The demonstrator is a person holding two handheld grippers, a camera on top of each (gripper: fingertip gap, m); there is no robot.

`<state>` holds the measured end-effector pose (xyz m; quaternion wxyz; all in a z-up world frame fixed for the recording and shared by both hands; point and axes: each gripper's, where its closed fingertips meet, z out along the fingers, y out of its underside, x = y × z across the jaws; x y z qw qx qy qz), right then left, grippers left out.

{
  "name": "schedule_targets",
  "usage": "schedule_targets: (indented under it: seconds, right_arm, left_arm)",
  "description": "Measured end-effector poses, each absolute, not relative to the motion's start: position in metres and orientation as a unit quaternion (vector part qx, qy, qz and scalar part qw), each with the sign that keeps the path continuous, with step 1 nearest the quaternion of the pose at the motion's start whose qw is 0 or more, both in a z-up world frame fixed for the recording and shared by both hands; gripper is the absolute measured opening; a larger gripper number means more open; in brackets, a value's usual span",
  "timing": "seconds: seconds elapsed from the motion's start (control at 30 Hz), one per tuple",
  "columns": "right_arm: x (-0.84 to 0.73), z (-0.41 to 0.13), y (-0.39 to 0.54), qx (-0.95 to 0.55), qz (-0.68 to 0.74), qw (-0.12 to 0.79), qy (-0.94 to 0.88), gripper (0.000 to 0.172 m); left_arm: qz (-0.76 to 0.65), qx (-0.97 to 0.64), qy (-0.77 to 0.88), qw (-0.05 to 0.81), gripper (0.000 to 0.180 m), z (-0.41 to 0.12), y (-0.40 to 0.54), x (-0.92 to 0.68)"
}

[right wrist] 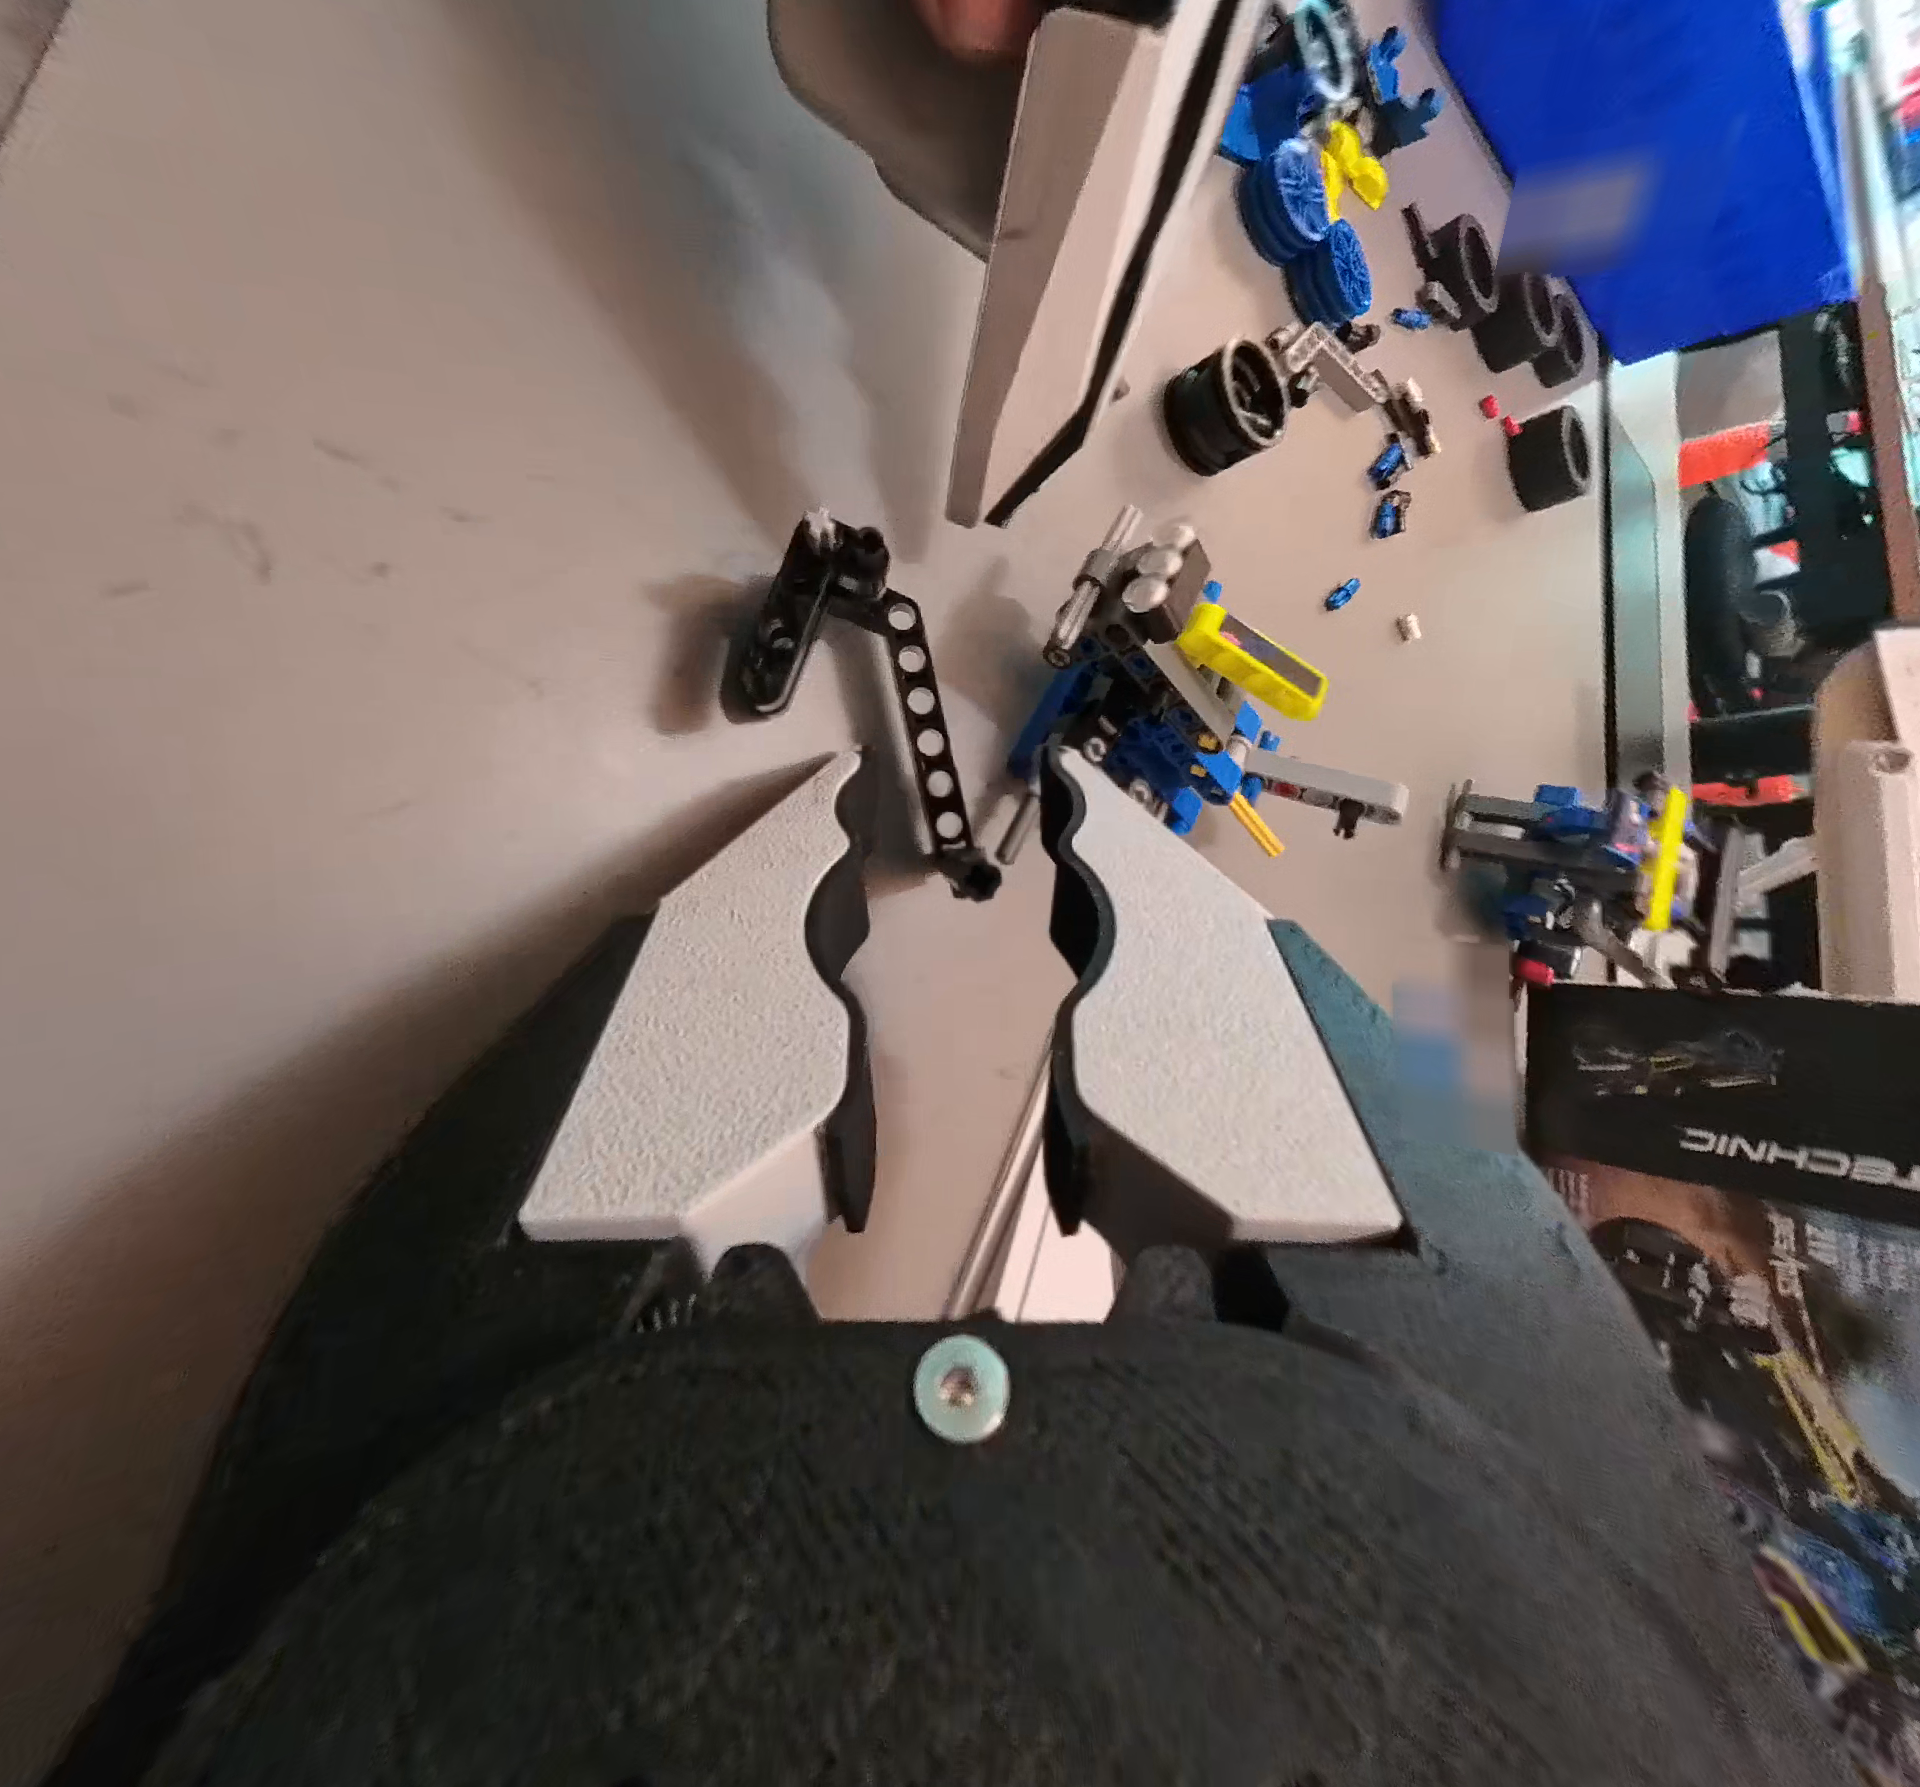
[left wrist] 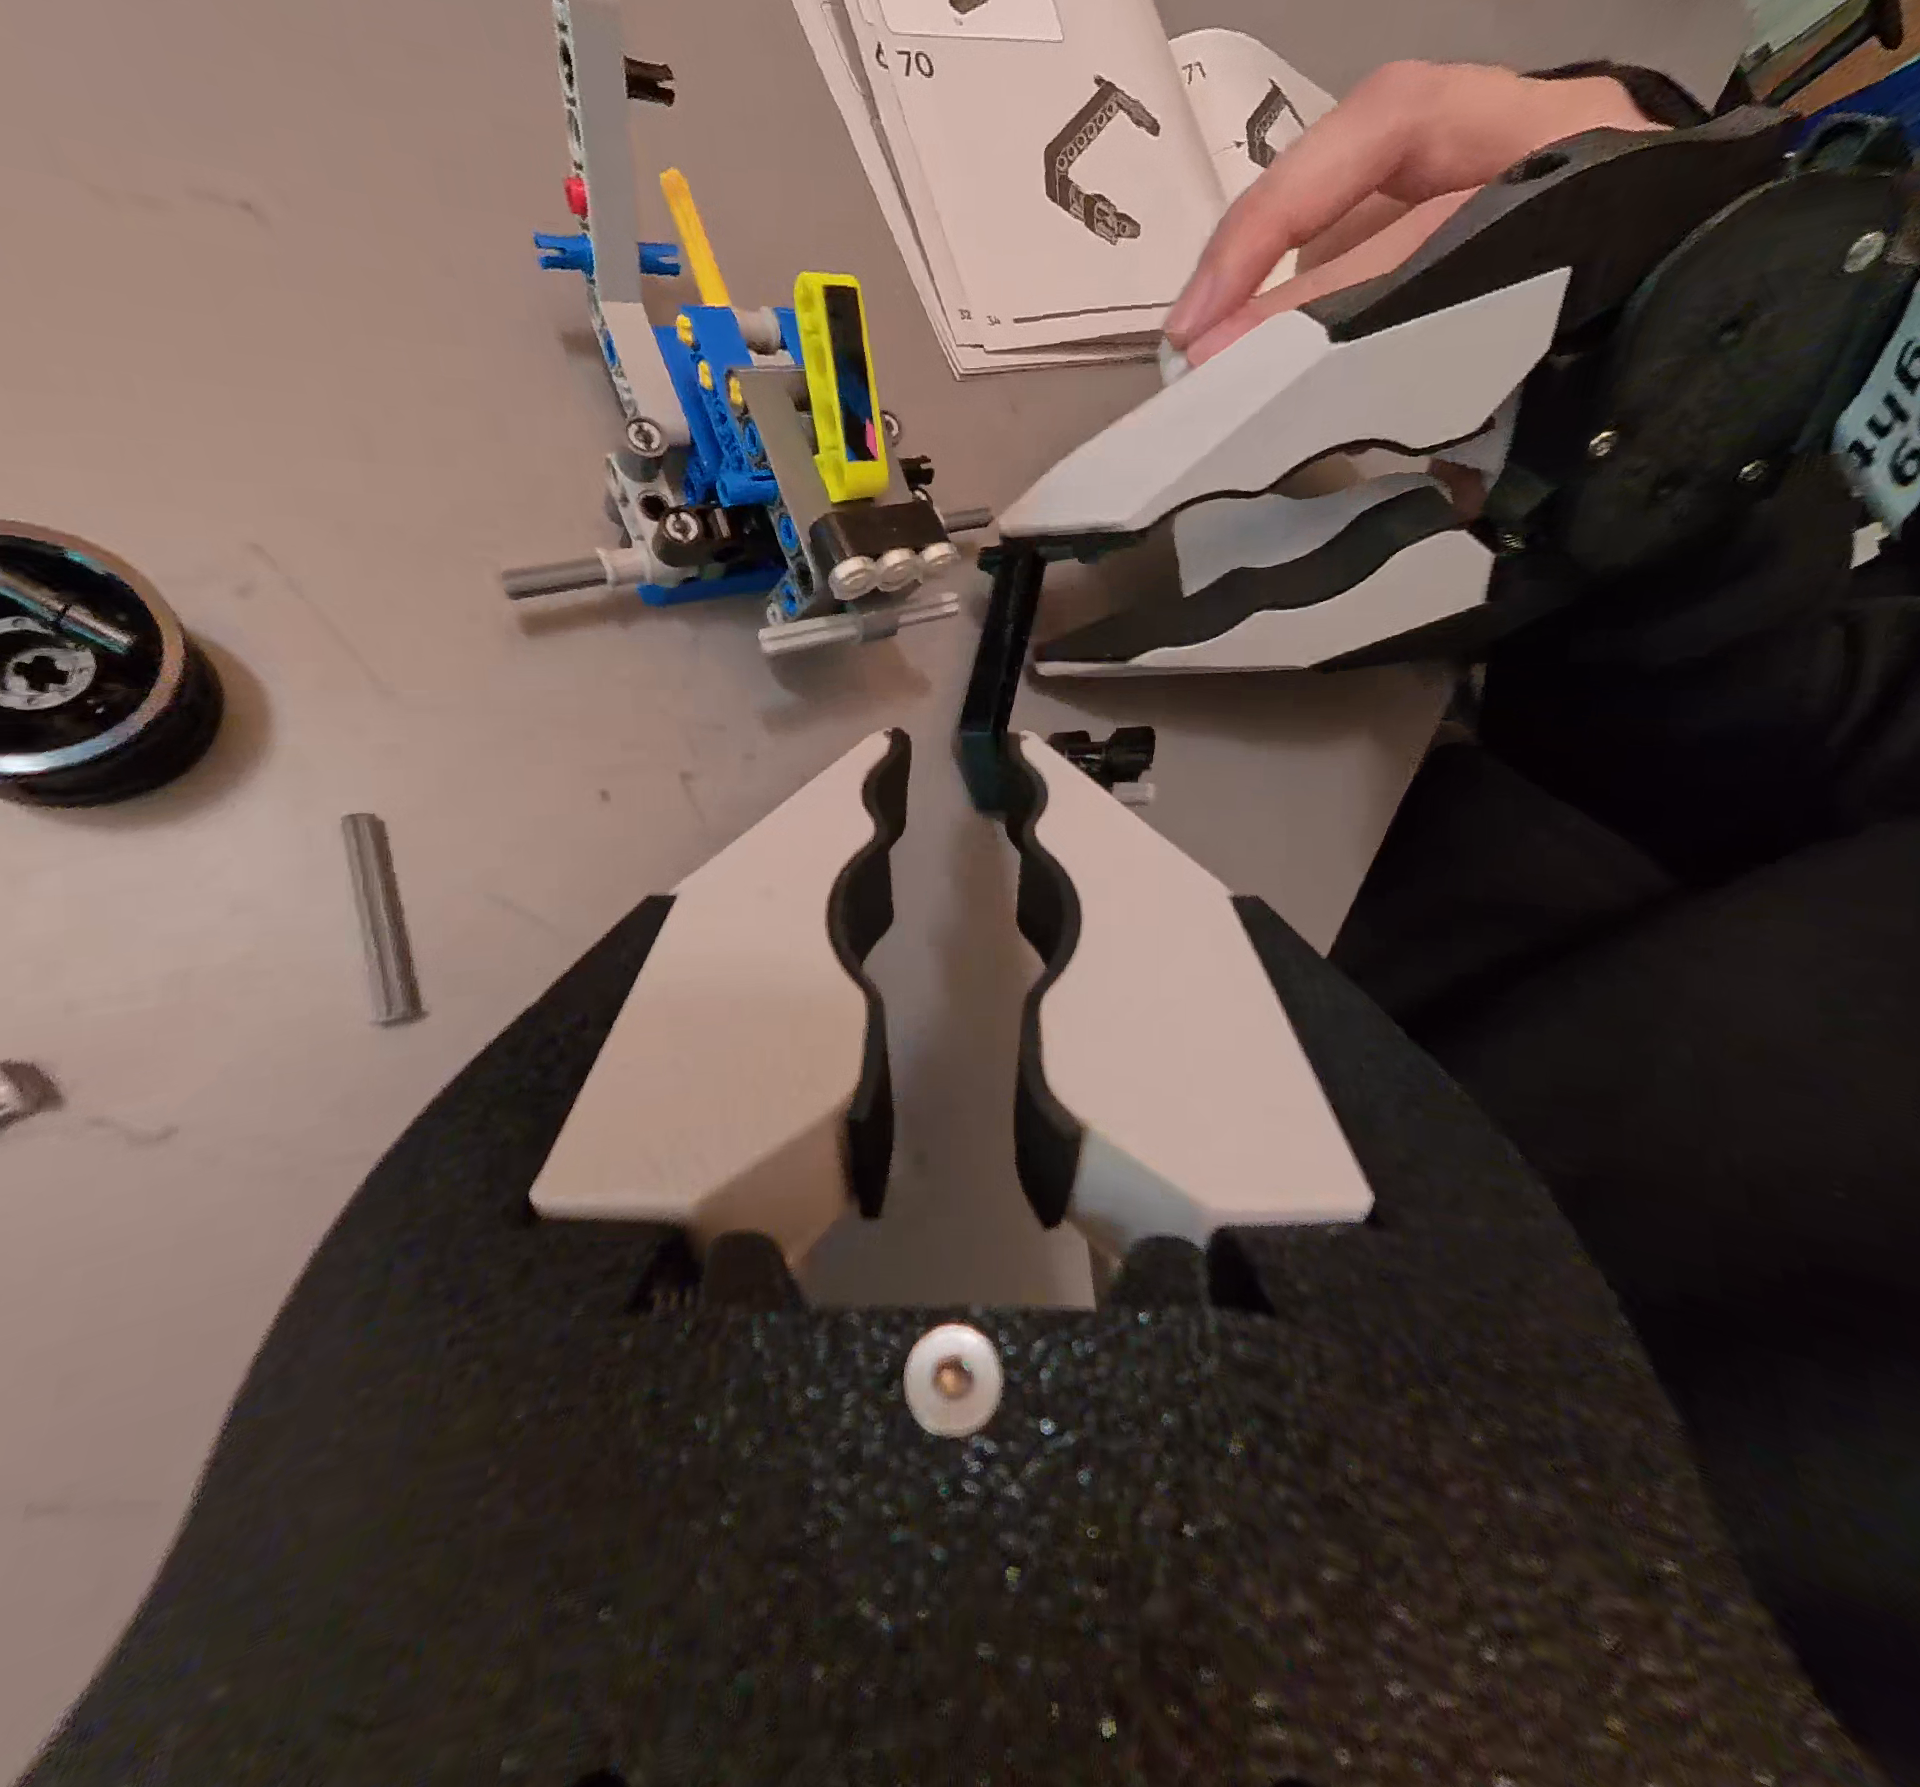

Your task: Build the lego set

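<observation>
Our left gripper point(left wrist: 961, 761) sits closest, its fingers parted with bare grey table point(left wrist: 312, 283) showing between them; the near end of a black perforated beam point(left wrist: 1003, 657) lies against the right pad point(left wrist: 1023, 802), while the left pad stands clear of it, so nothing is clamped. The beam runs away to the tip of our right gripper point(right wrist: 951, 781), which a hand point(left wrist: 1351, 179) holds from the right. From the right wrist we see that gripper's fingers also apart; the beam passes between them, close beside the left finger and clear of the right one, and we see no squeeze on it; a shorter black piece point(right wrist: 790, 625) joins its far end. We cannot tell whether the beam rests flat on the table. Just beyond stands a blue, grey and yellow brick model point(left wrist: 727, 449); an open instruction booklet point(left wrist: 1039, 179) lies behind it; a black wheel point(left wrist: 83, 667) and a grey axle point(left wrist: 382, 916) lie off to the left.
</observation>
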<state>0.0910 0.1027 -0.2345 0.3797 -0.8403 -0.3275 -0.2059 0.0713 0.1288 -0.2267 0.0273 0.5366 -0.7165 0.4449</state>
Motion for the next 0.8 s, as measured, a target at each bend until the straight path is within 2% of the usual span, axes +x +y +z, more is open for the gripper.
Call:
schedule_targets:
  seconds: [0.1,0.17,0.5,0.8]
  right_arm:
    - [0.093,-0.24,0.109,-0.838,-0.216,0.365,-0.344,0.022]
    - [0.09,-0.245,0.108,-0.838,-0.21,0.357,-0.354,0.007]
    - [0.079,-0.208,0.112,-0.738,-0.328,0.468,-0.358,0.004]
    - [0.067,-0.201,0.119,-0.685,-0.395,0.428,-0.439,0.004]
  left_arm:
    - [0.444,0.535,-0.718,0.031,0.015,-0.227,0.127,0.07]
    - [0.449,0.533,-0.716,0.036,0.015,-0.227,0.126,0.069]
    - [0.505,0.486,-0.711,0.061,0.012,-0.201,0.121,0.066]
    - [0.471,0.454,-0.755,0.05,0.013,-0.195,0.117,0.058]
